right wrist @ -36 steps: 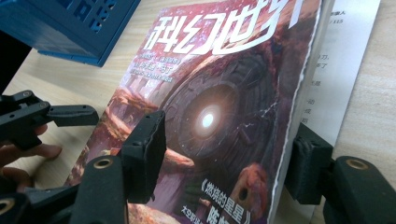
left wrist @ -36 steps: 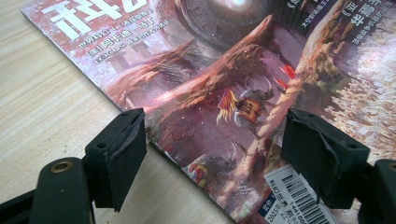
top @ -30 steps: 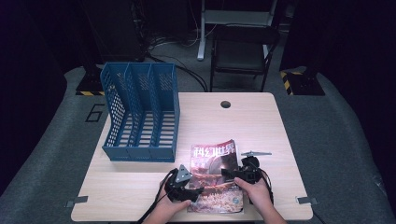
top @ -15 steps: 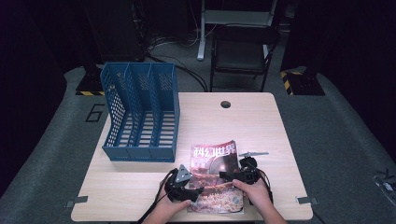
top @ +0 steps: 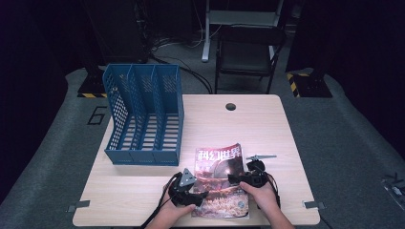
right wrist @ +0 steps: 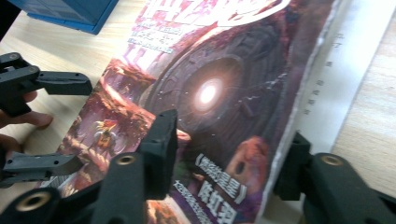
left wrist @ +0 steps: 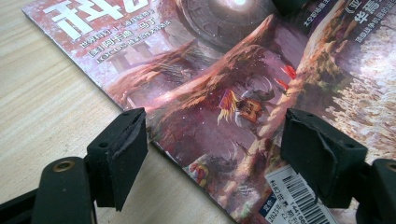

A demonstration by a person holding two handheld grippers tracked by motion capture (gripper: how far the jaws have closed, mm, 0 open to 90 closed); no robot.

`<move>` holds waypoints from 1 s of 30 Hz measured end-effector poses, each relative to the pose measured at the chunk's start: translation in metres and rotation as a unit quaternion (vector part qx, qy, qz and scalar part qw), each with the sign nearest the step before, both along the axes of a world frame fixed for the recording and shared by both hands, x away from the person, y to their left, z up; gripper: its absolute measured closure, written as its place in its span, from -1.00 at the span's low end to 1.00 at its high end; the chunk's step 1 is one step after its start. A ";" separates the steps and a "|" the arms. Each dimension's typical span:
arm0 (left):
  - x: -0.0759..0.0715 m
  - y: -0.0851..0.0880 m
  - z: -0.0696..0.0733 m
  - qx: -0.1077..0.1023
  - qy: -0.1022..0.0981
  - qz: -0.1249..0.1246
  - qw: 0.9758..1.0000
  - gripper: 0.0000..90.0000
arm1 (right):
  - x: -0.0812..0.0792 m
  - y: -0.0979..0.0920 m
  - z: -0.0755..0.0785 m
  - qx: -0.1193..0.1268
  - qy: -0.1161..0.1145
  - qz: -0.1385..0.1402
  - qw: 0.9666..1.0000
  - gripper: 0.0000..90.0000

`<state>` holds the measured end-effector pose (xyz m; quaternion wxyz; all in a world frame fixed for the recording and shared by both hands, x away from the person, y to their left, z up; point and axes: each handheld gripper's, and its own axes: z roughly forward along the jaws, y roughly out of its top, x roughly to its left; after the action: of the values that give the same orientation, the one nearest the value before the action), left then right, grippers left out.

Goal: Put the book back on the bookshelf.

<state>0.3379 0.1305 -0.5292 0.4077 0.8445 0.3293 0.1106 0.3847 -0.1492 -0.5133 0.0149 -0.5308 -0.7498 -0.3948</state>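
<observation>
A magazine (top: 220, 179) with a dark red illustrated cover lies flat near the table's front edge. My left gripper (top: 197, 194) is at its left edge. In the left gripper view its jaws (left wrist: 215, 149) stand wide: one pad over bare wood, the other above the cover (left wrist: 224, 79) by the barcode. My right gripper (top: 242, 178) is at the right edge. Its jaws (right wrist: 229, 140) have just been closing, with the cover's right part (right wrist: 219, 88) between them. One pad hangs over the cover, the other is at its edge, beside a white page (right wrist: 336, 74). Neither pad visibly presses.
A blue three-slot file holder (top: 143, 114) stands on the wooden table (top: 286, 124) at the back left. A cable hole (top: 230, 106) sits near the far edge. A black chair (top: 248, 52) stands behind the table. The left gripper's jaws (right wrist: 46, 84) are seen in the right gripper view.
</observation>
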 end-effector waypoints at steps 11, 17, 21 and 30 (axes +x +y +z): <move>0.000 0.000 0.000 -0.001 0.001 0.000 1.000 -0.49 | 0.000 0.000 -0.001 0.012 0.012 0.010 1.000 0.28; 0.000 0.000 0.000 0.000 0.000 0.000 1.000 -0.49 | 0.001 -0.001 -0.001 0.015 0.015 0.019 1.000 0.35; 0.000 0.000 0.000 -0.001 0.001 0.000 1.000 -0.49 | 0.001 -0.002 -0.002 0.016 0.014 0.022 1.000 0.35; 0.000 0.000 0.000 0.000 0.000 0.000 1.000 -0.49 | 0.000 -0.003 -0.002 0.016 0.018 0.023 0.999 0.44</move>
<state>0.3379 0.1305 -0.5292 0.4078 0.8443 0.3298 0.1104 0.3852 -0.1522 -0.5158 0.0461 -0.5200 -0.7550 -0.3968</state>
